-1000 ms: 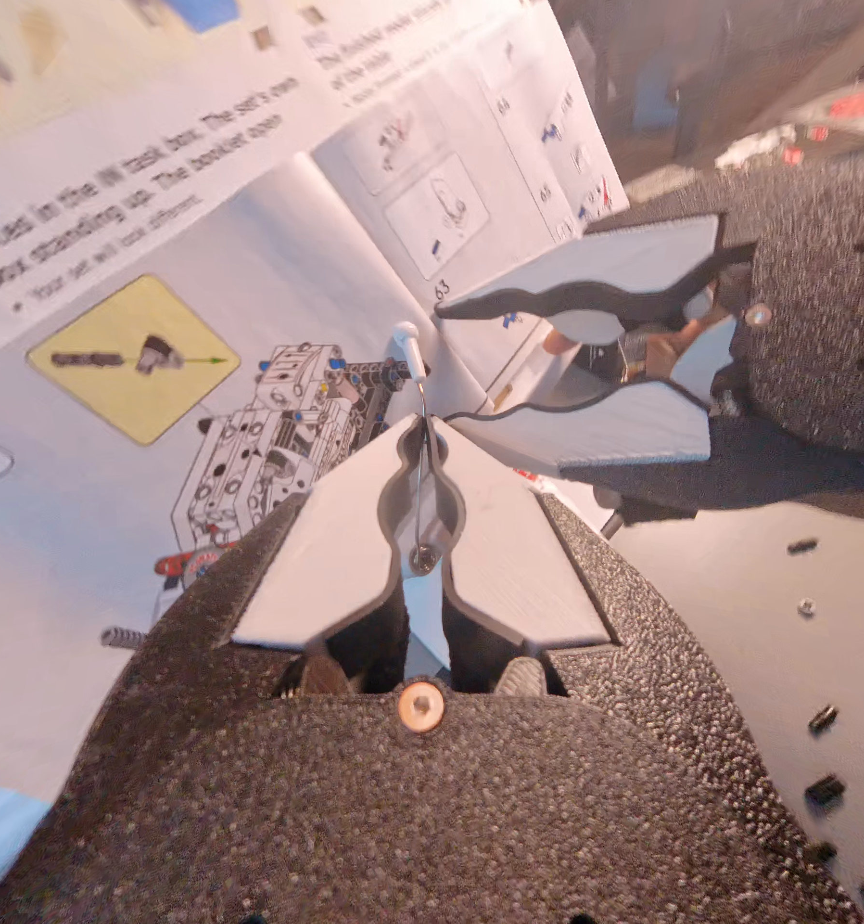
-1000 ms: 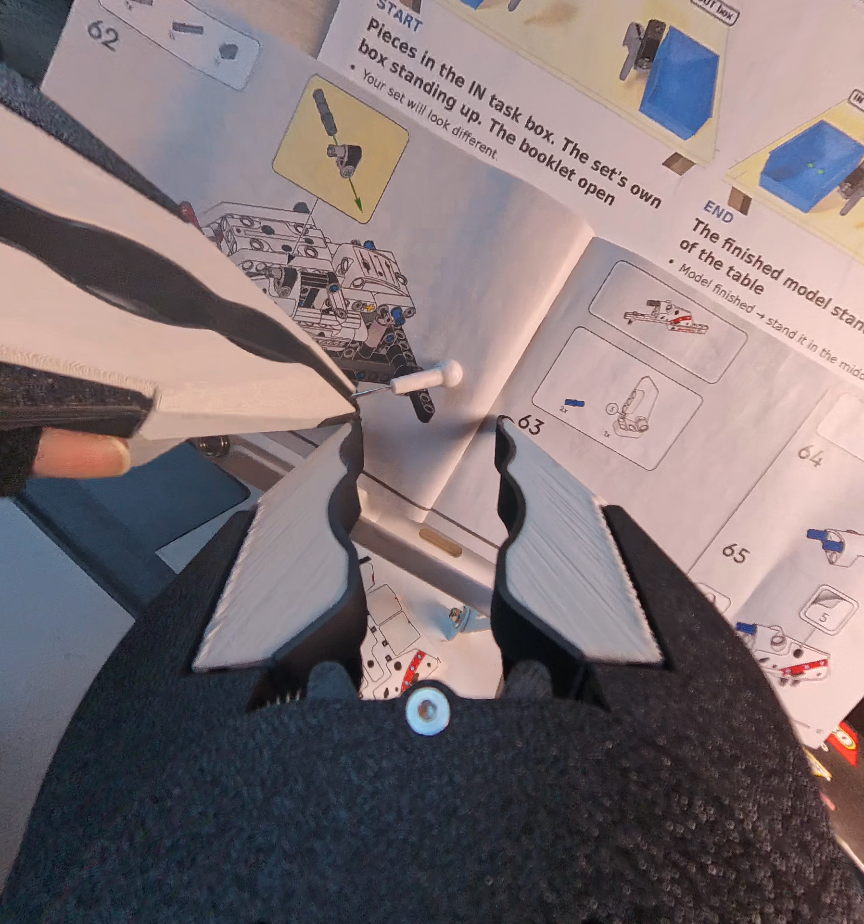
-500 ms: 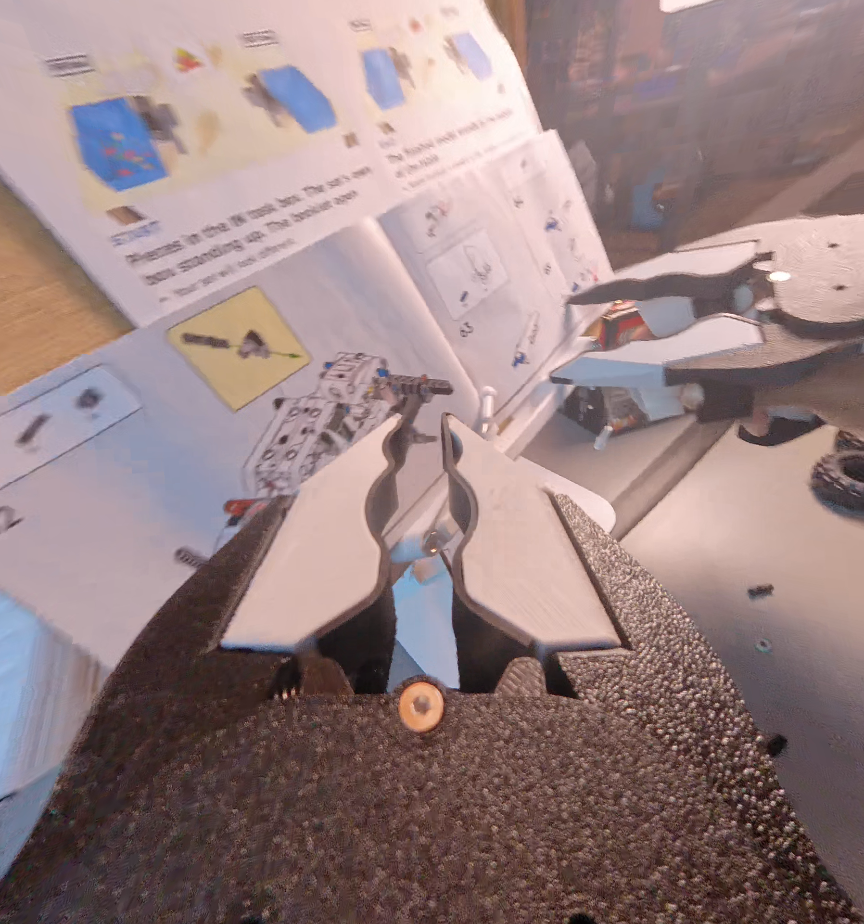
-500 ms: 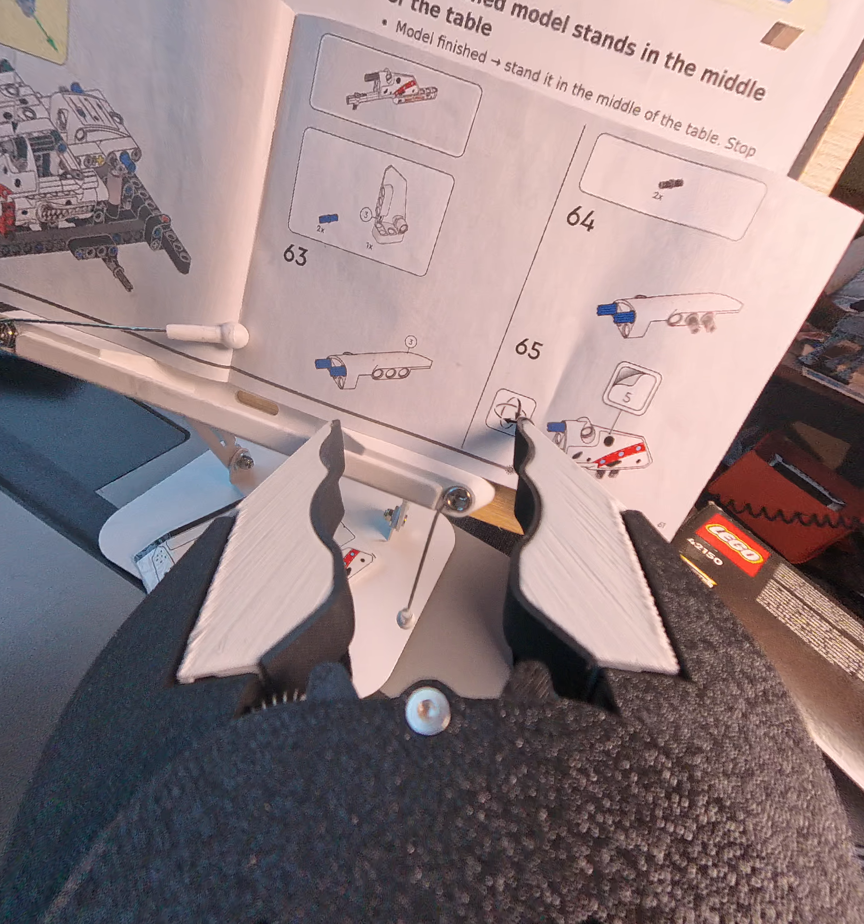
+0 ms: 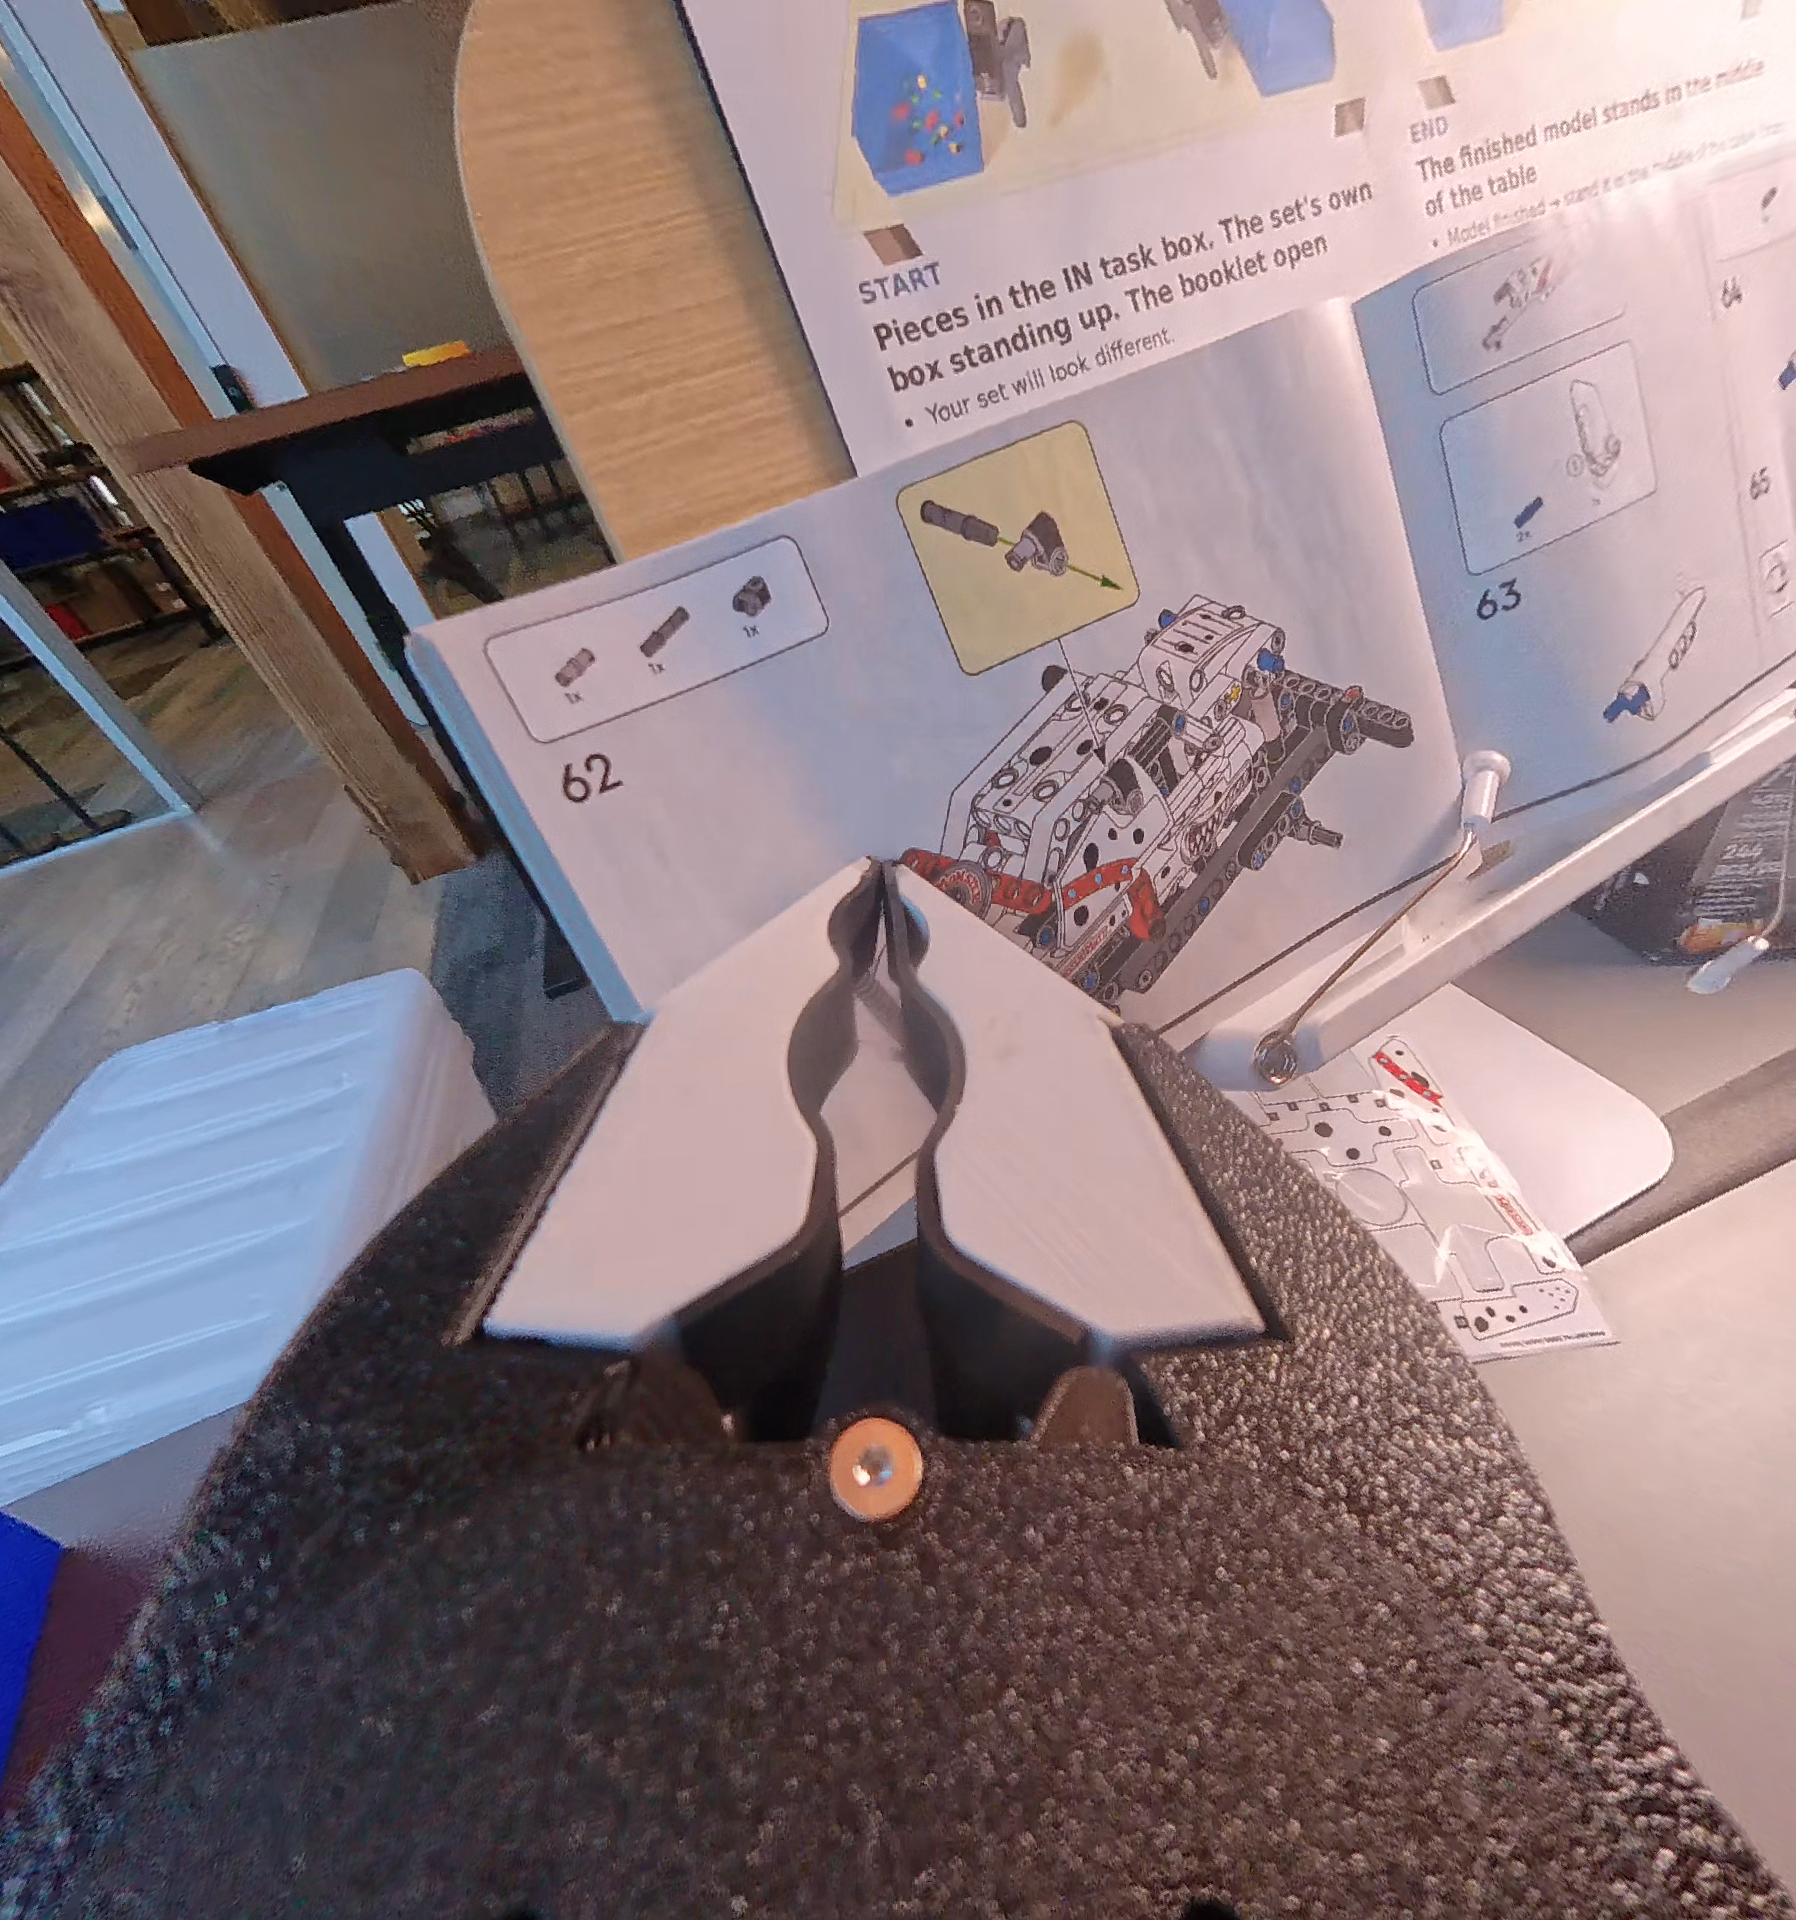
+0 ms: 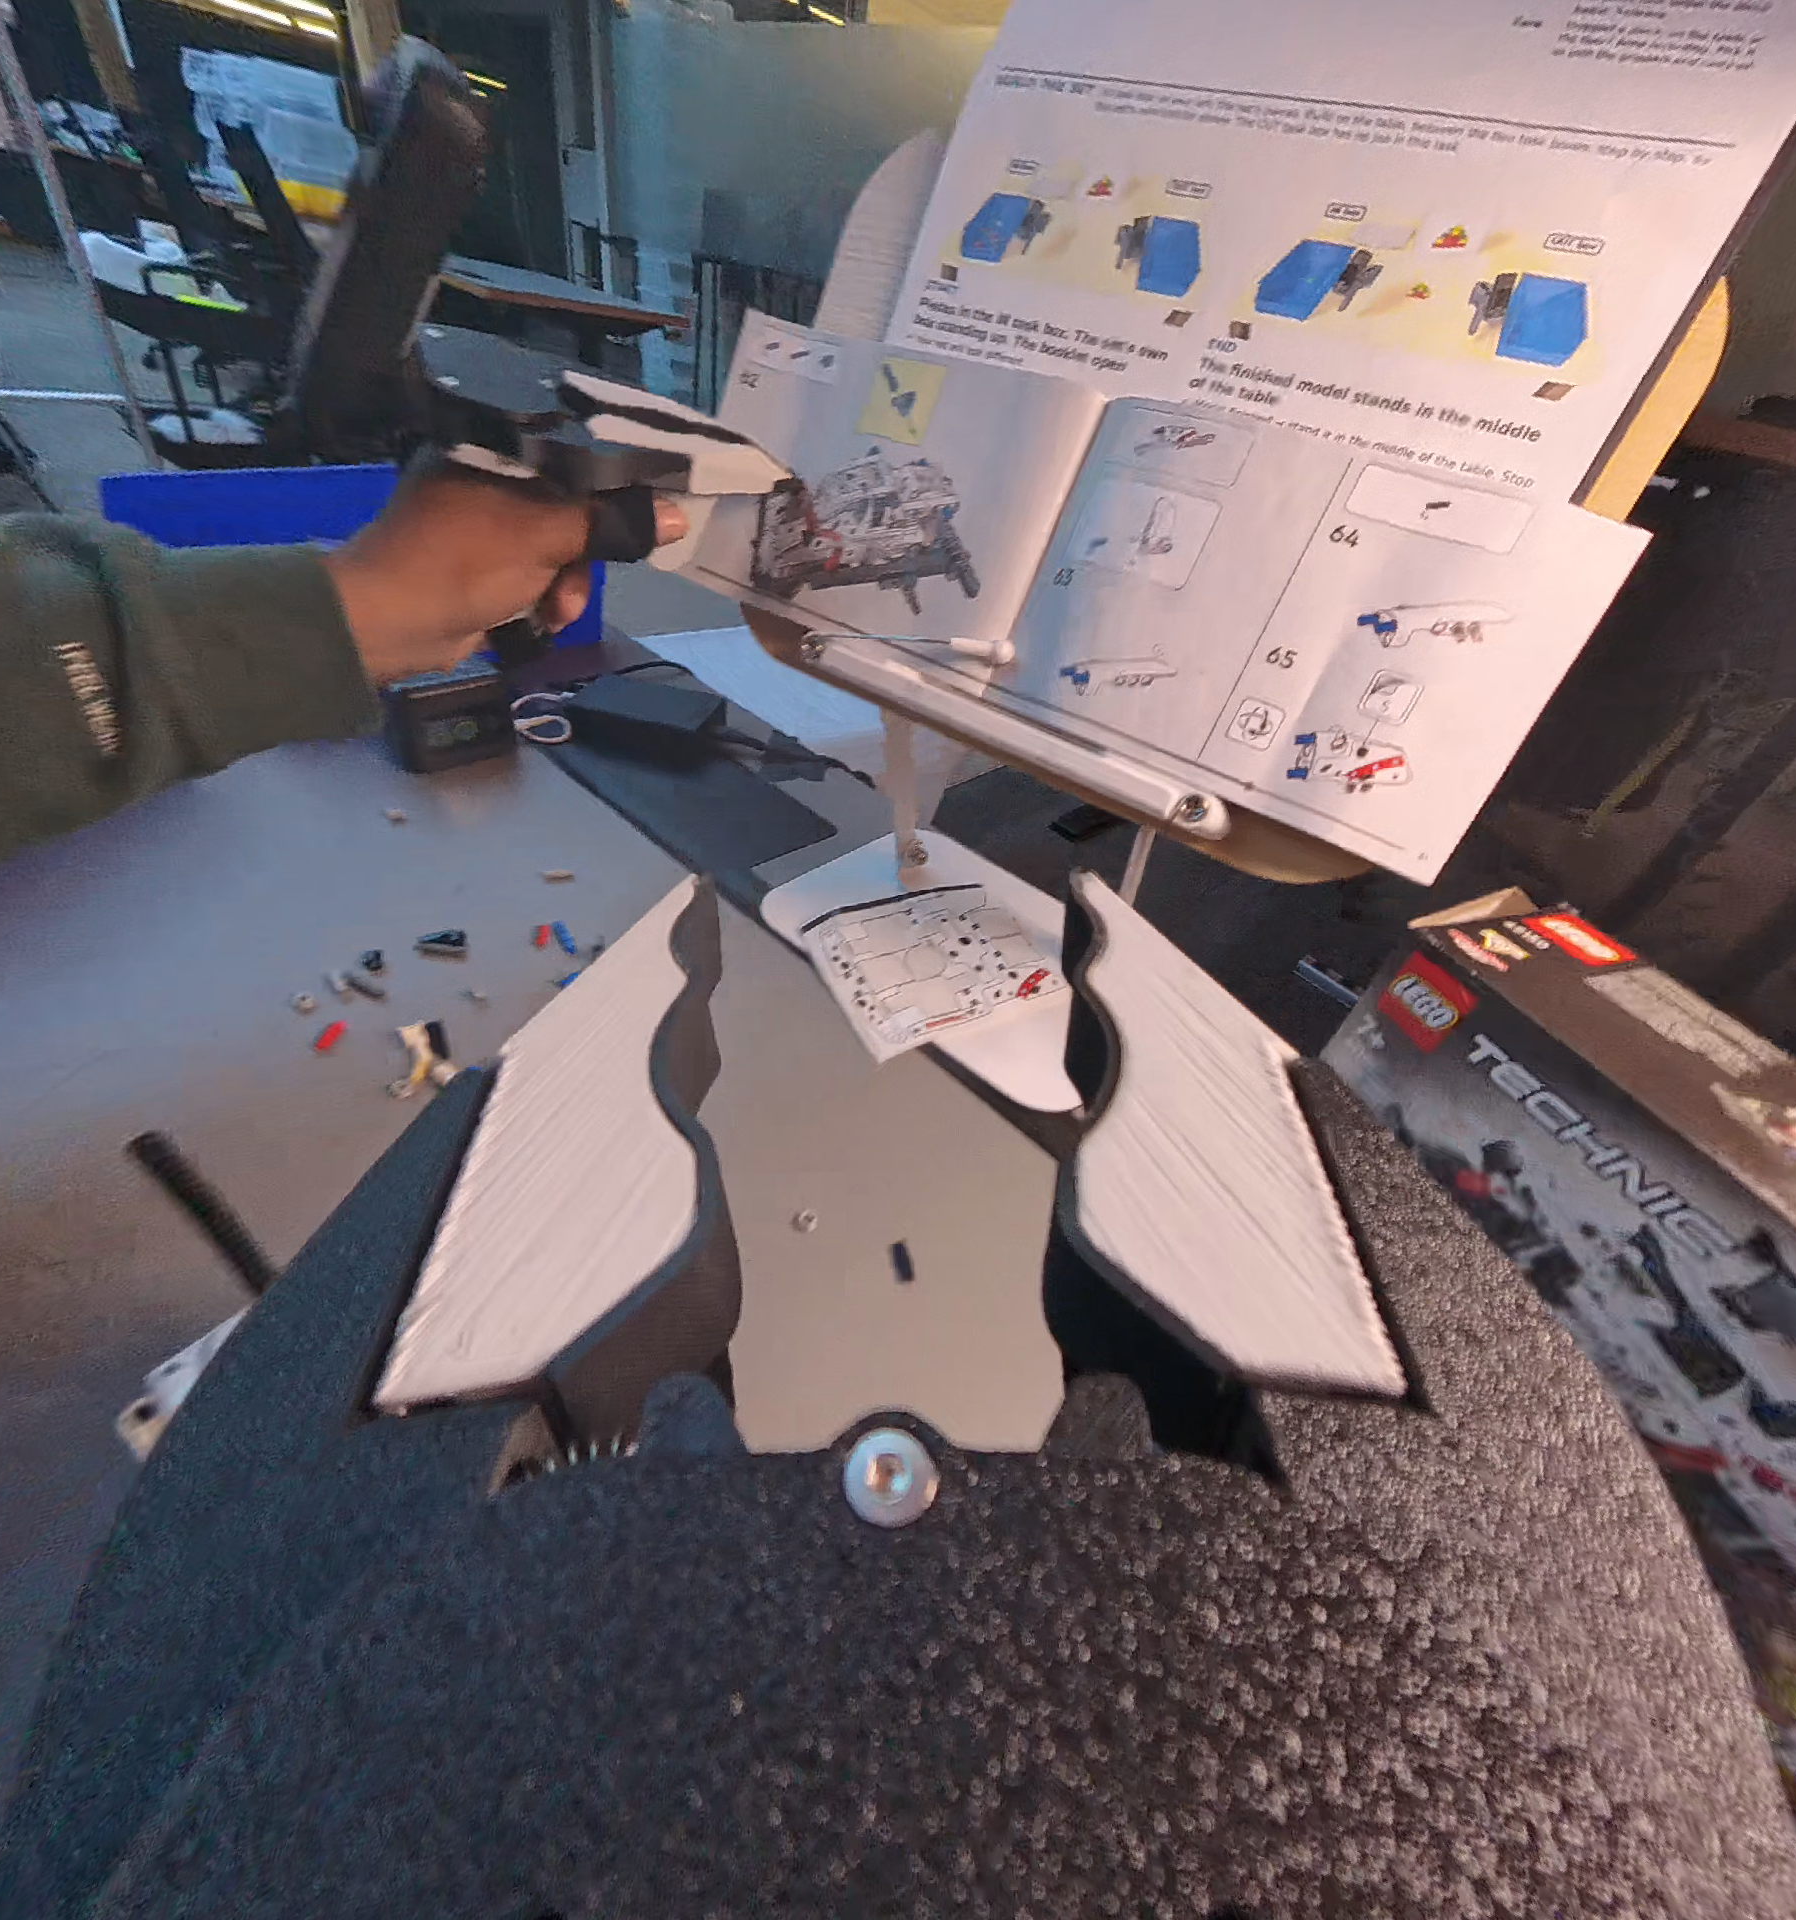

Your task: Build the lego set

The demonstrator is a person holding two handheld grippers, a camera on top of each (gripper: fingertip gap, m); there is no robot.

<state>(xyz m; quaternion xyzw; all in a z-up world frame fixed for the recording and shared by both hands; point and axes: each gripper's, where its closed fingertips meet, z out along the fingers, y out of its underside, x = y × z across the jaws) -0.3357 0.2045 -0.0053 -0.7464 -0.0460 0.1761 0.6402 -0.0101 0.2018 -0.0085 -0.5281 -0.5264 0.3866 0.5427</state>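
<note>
The instruction booklet stands open on a white book stand, filling the middle and right of the left wrist view; its left page shows a drawing of the half-built model, its right page several smaller steps. A thin wire page holder with a white tip lies across the lower edge of the pages near the fold. Behind the booklet leans a larger printed sheet with blue box pictures, backed by a pale wooden board.

The left hand-held gripper sits low centre in its own view, its two pale fingers brought together at the tips right at the bottom edge of the left page; whether they pinch the page I cannot tell. In the right wrist view the same gripper shows at upper left against the booklet's left edge, held by a person's hand in a green sleeve.

The right hand-held gripper is spread wide and empty, low centre of its view, above the grey surface. Loose small lego pieces lie scattered at middle left. A sticker sheet rests on the stand's base, and the lego box lies at the right edge.
</note>
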